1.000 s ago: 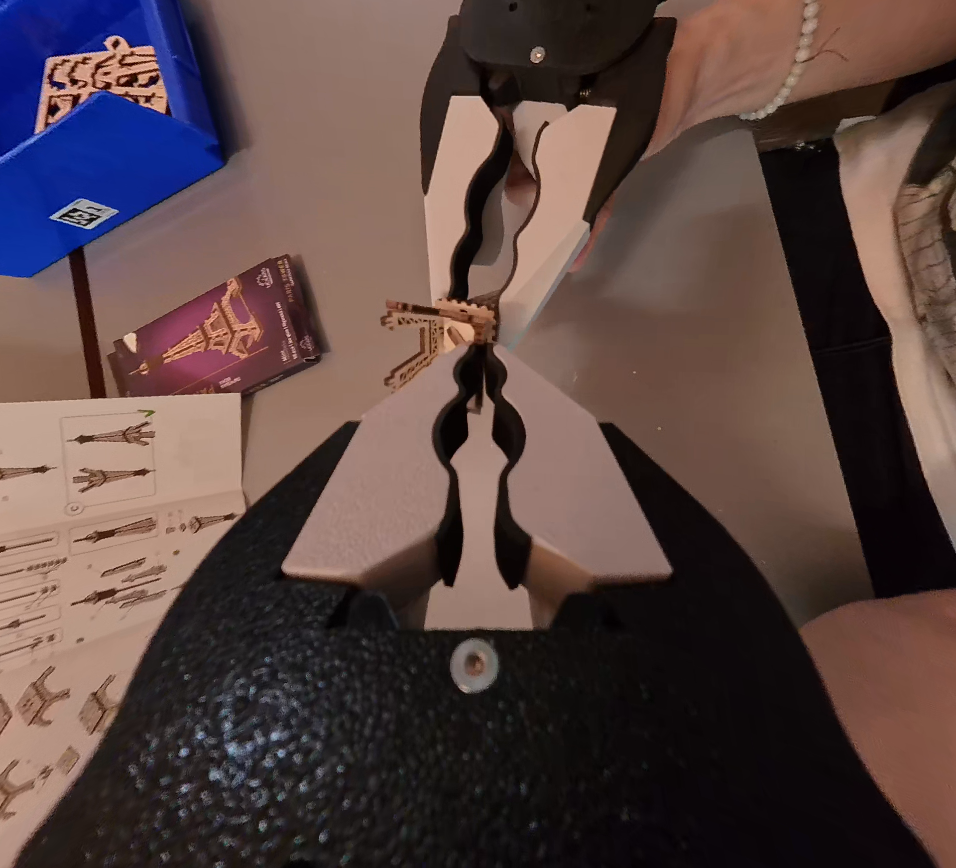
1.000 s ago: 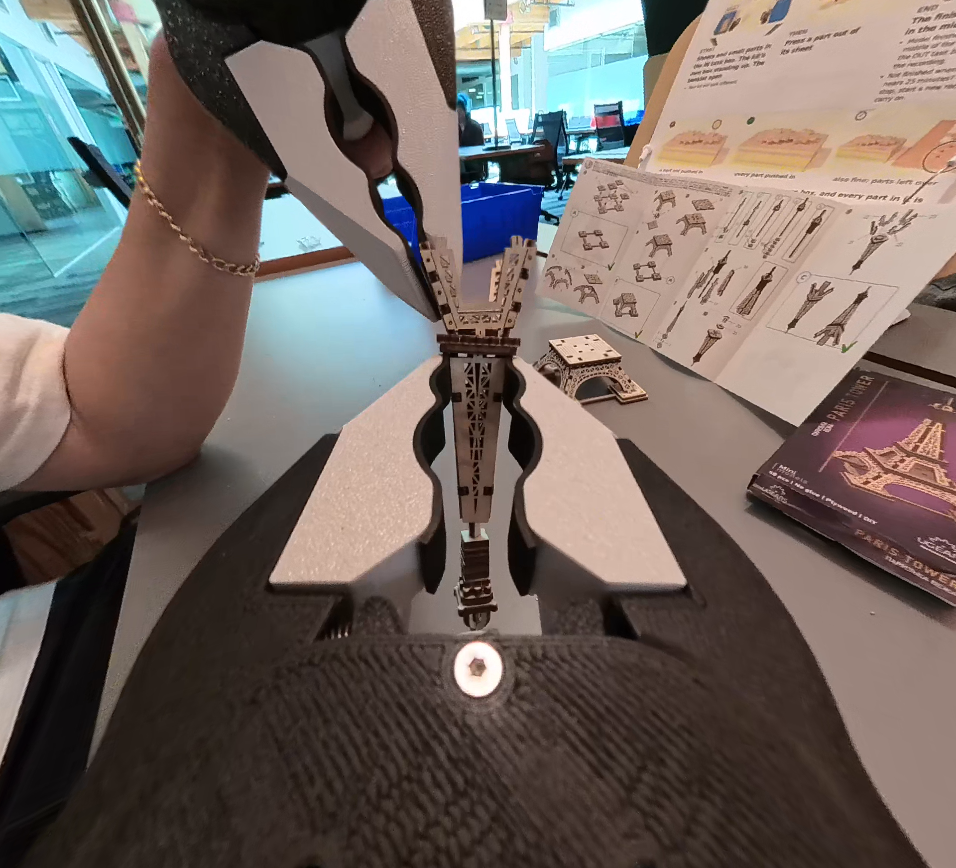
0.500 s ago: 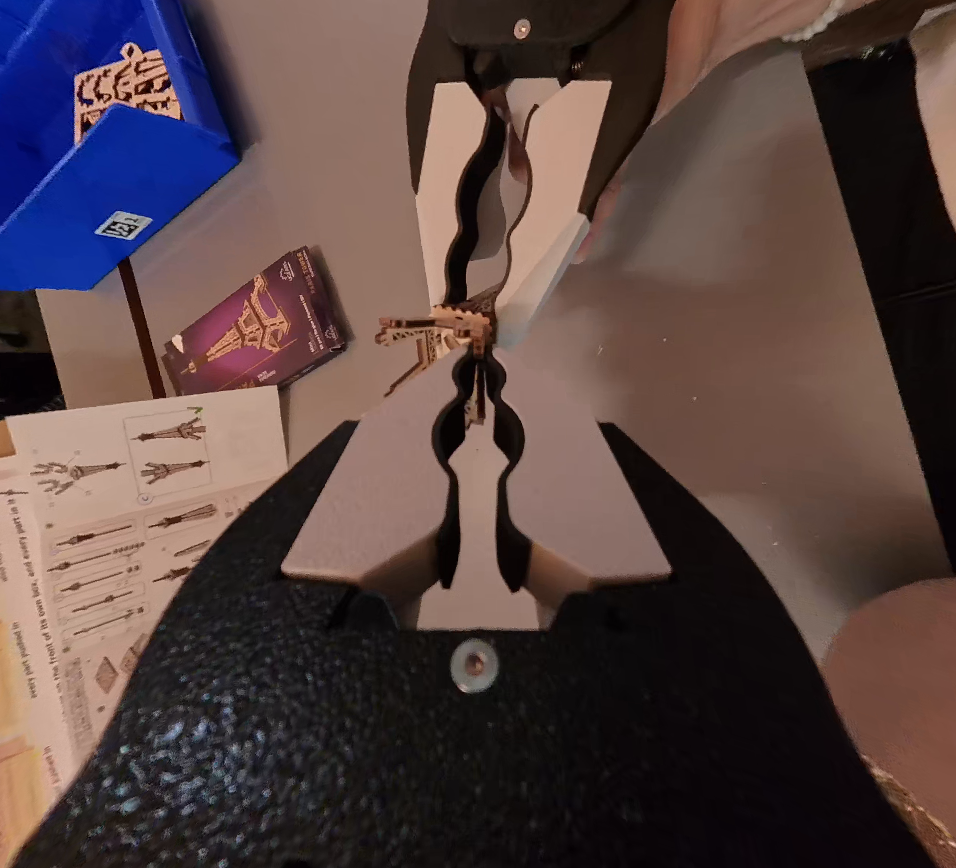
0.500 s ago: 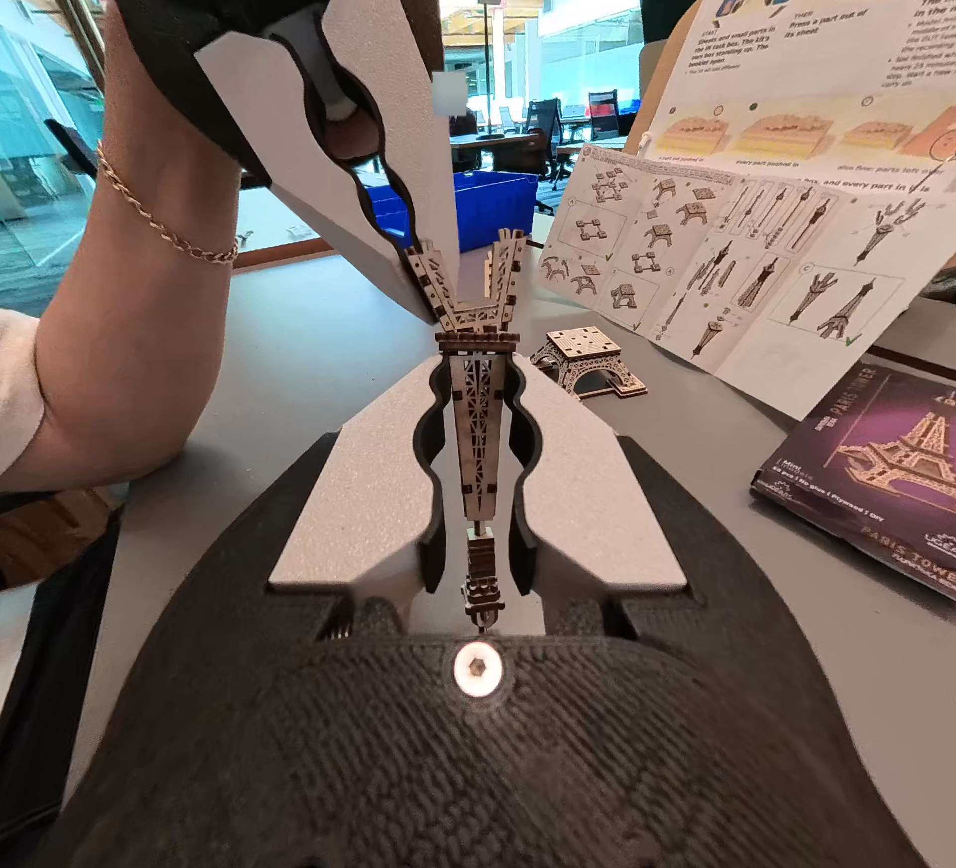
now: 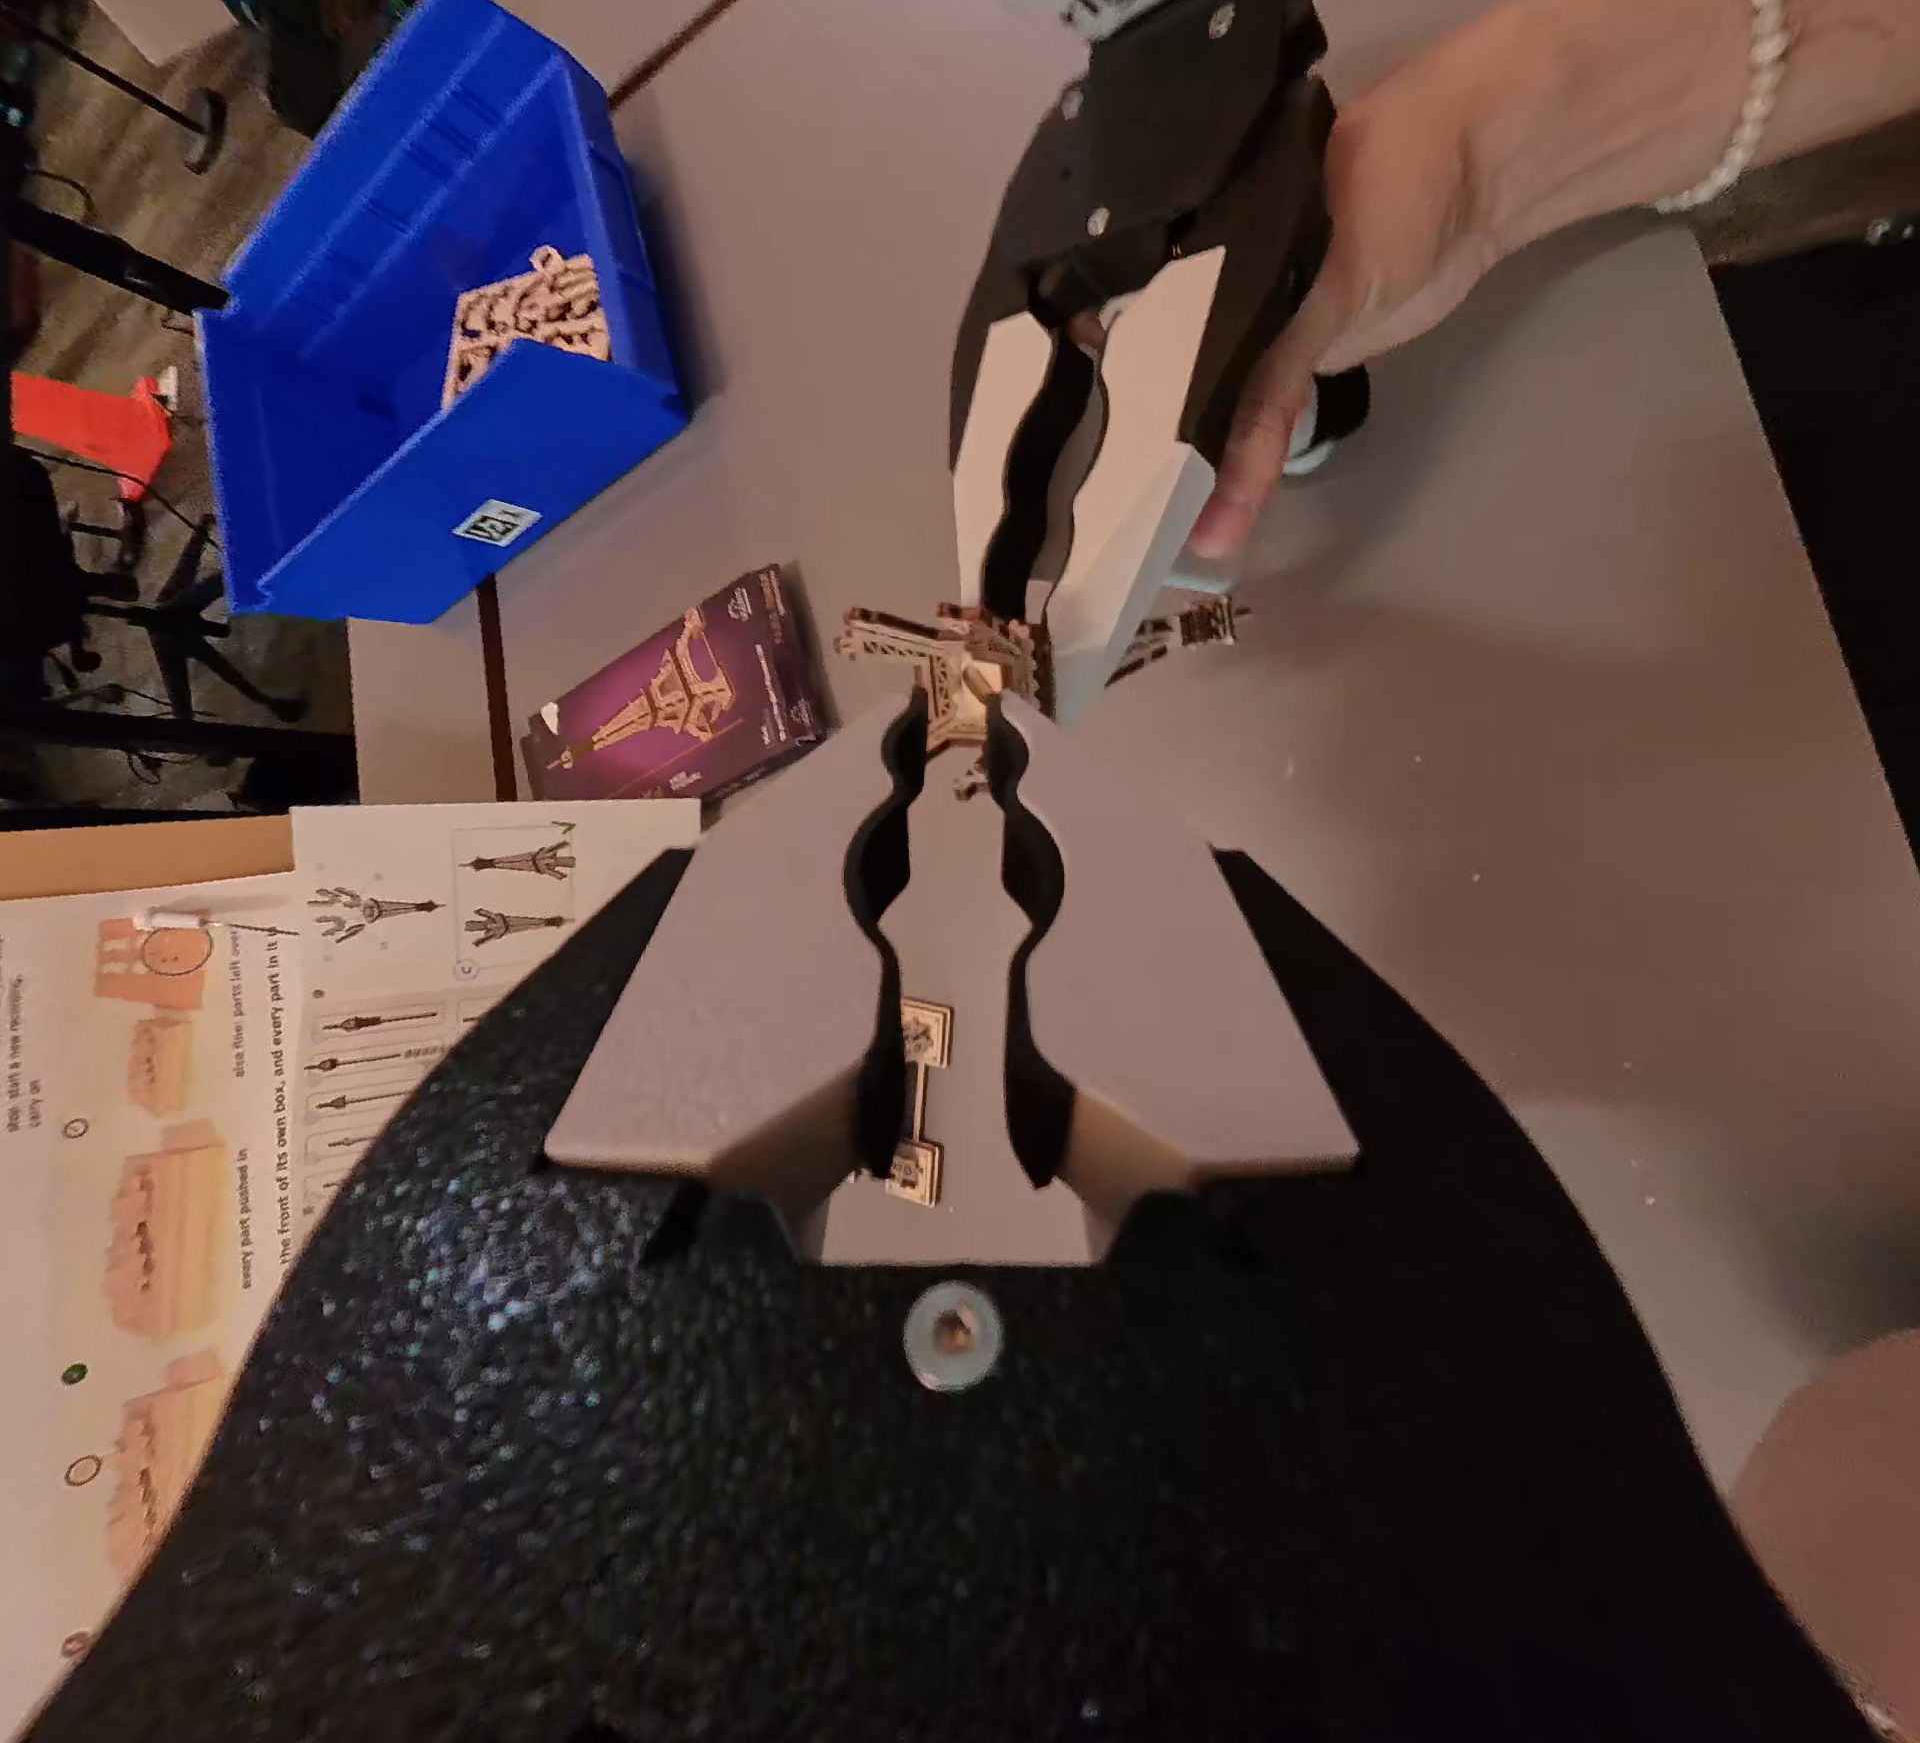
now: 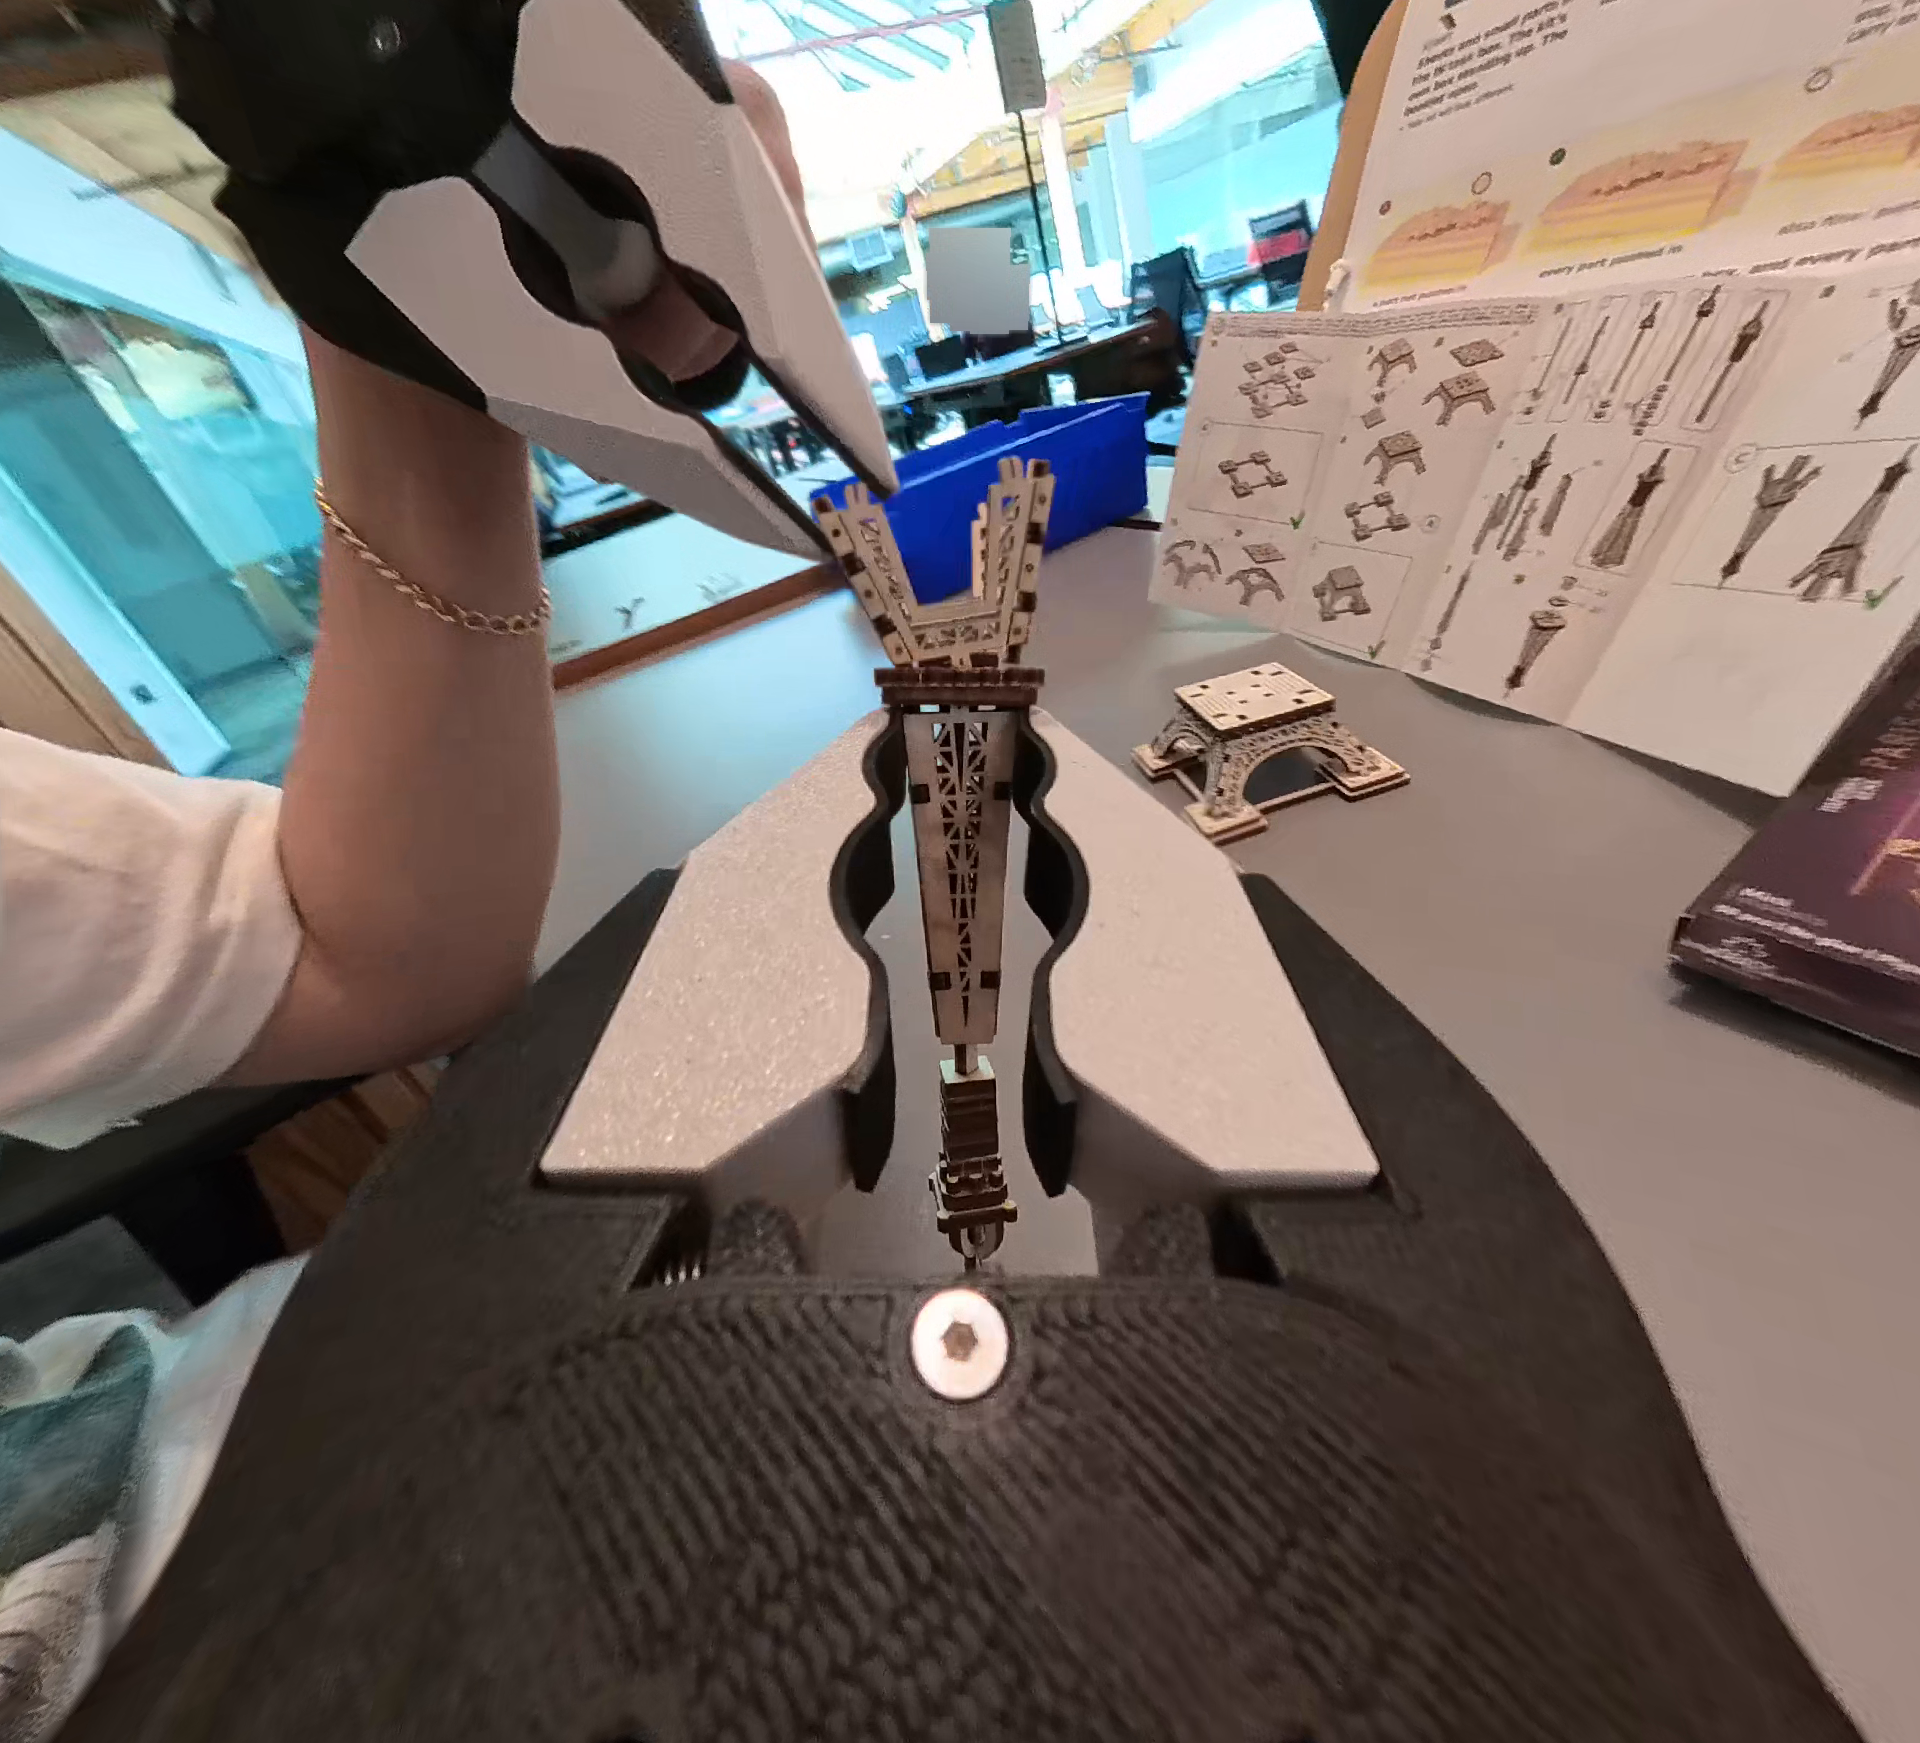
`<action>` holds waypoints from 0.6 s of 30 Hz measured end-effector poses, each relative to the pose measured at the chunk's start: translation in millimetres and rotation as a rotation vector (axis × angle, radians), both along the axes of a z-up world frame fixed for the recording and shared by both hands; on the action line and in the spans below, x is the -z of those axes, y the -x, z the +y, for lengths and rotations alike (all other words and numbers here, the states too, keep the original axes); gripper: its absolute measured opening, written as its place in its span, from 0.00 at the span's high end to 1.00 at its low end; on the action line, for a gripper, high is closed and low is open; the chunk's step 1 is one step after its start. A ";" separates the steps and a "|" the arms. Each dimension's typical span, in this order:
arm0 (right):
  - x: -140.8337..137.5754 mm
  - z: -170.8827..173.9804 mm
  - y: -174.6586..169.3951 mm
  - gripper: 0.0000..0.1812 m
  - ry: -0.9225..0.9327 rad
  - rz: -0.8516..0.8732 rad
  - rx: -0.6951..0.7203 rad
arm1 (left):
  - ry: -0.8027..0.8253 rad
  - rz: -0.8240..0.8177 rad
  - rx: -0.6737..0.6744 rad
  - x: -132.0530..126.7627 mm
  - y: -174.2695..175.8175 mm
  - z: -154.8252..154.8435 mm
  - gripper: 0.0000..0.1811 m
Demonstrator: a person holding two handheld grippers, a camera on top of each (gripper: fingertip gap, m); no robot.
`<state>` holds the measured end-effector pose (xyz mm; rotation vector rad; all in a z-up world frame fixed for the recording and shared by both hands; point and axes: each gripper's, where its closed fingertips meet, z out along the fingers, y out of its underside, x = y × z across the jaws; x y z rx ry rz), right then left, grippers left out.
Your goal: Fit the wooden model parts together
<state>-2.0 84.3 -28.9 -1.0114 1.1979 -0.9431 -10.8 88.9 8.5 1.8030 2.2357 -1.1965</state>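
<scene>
My right gripper [image 6: 961, 727] is shut on the wooden tower's upper section [image 6: 958, 872]. The spire points back at the camera and the splayed legs [image 6: 935, 571] stick out past the fingertips. My left gripper [image 5: 951, 717] is open, its tips on either side of one leg [image 5: 951, 691]. In the right wrist view the left gripper [image 6: 857, 519] comes down from the upper left, jaws parted at that leg's end. In the left wrist view the right gripper [image 5: 1029, 644] faces me from above. The arched wooden base [image 6: 1268, 737] stands on the grey table [image 6: 1507, 1018], apart from both grippers.
A blue bin [image 5: 436, 343] holding a wooden parts sheet [image 5: 530, 322] sits at the table's far side. A purple kit box [image 5: 686, 696] lies beside the propped instruction sheets [image 6: 1558, 498]. The person's forearms flank the grippers.
My left gripper has opened; it was pinched shut on the leg before. Its camera has pulled back and tilted, showing more of the table. The right gripper still holds the tower section.
</scene>
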 end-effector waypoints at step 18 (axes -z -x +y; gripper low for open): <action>-32.4 -4.7 17.7 0.90 -0.159 -0.256 -0.078 | 0.103 0.213 -0.014 -35.1 7.5 -8.4 0.96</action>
